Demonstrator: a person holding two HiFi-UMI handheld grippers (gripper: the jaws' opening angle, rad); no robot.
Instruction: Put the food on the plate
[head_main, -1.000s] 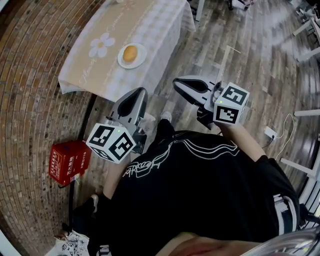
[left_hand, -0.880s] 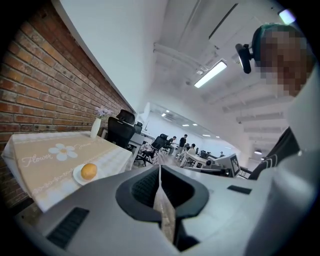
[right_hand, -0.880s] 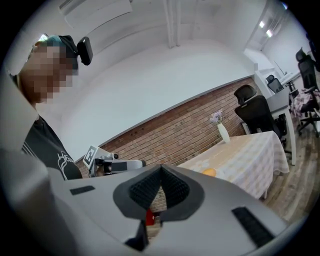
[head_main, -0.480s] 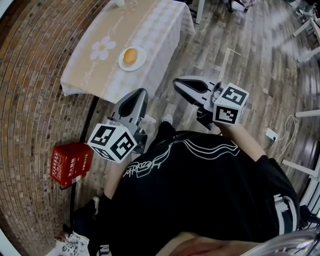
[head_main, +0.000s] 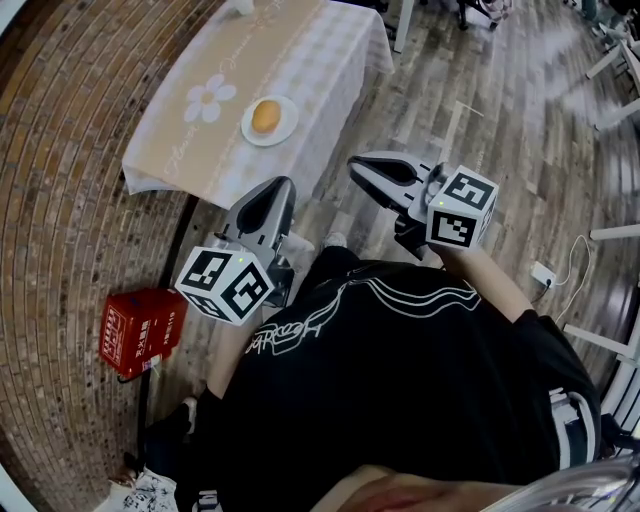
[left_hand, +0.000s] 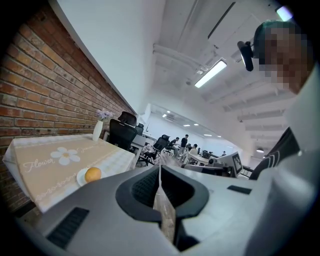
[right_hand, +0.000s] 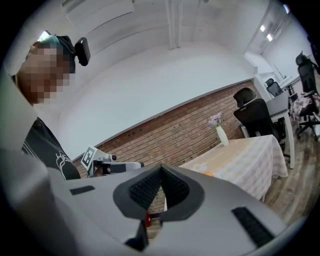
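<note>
An orange round food (head_main: 265, 116) lies on a white plate (head_main: 283, 131) near the front edge of the cloth-covered table (head_main: 330, 60); the left gripper view shows the food (left_hand: 92, 174) and the plate (left_hand: 80, 177) too. My left gripper (head_main: 283, 186) is held in the air, well short of the table, jaws shut with nothing between them (left_hand: 160, 168). Beside it to the right, my right gripper (head_main: 357, 166) is also shut and empty (right_hand: 161, 168). Over its jaws a sliver of the food (right_hand: 208, 174) peeks out.
A red box (head_main: 139, 328) stands on the brick floor at my left. A white vase (right_hand: 220, 135) with flowers stands at the table's far end. Office chairs (left_hand: 121, 134) and desks with people fill the room behind. A white power strip (head_main: 543, 271) lies on the wood floor at right.
The table and plate have slid slightly down and right in the head view. Both grippers keep the same pose and stay shut.
</note>
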